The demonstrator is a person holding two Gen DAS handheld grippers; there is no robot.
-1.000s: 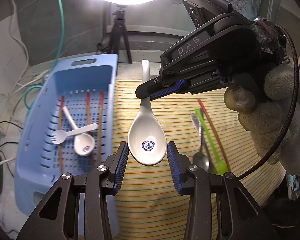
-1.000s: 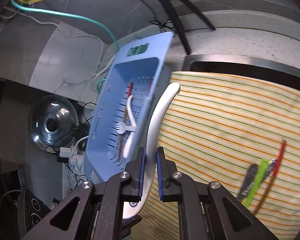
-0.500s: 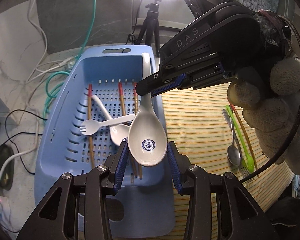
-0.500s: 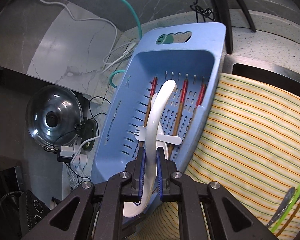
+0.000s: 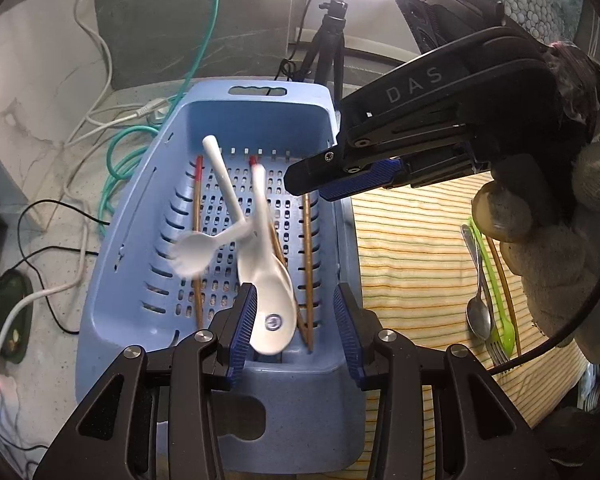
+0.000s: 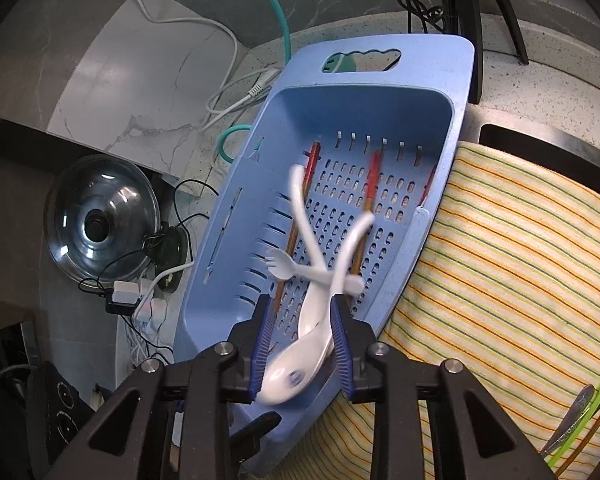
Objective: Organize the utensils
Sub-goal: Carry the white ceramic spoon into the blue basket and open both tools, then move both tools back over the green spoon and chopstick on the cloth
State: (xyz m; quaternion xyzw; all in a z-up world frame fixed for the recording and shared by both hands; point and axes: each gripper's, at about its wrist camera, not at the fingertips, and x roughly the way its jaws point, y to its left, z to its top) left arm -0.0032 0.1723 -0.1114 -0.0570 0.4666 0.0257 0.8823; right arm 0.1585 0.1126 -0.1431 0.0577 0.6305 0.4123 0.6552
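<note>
A white ceramic spoon (image 5: 272, 300) with a blue emblem lies blurred in the blue slotted basket (image 5: 112, 248), bowl toward me. My right gripper (image 6: 302, 340) hangs over the basket's near end with its jaws opening. The spoon (image 6: 292, 368) sits loose between its pads, which do not press on it. My left gripper (image 5: 296, 320) stands open just above the bowl, apart from it. The right gripper (image 5: 308, 182) reaches in from the right, held by a gloved hand (image 5: 548, 248). A white plastic fork (image 5: 192, 252), a small white spoon (image 5: 224, 184) and red-tipped chopsticks (image 5: 307, 248) lie in the basket.
A striped cloth (image 5: 412, 264) to the right carries a metal spoon (image 5: 478, 316), a green fork (image 5: 496, 300) and a chopstick. Cables and a power strip (image 6: 124, 292) lie left of the basket beside a glass pot lid (image 6: 100, 220). A tripod (image 5: 332, 40) stands behind.
Both grippers moved left from the cloth to over the basket. The right jaws widened and the ceramic spoon dropped into the basket, jolting the plastic fork and small spoon.
</note>
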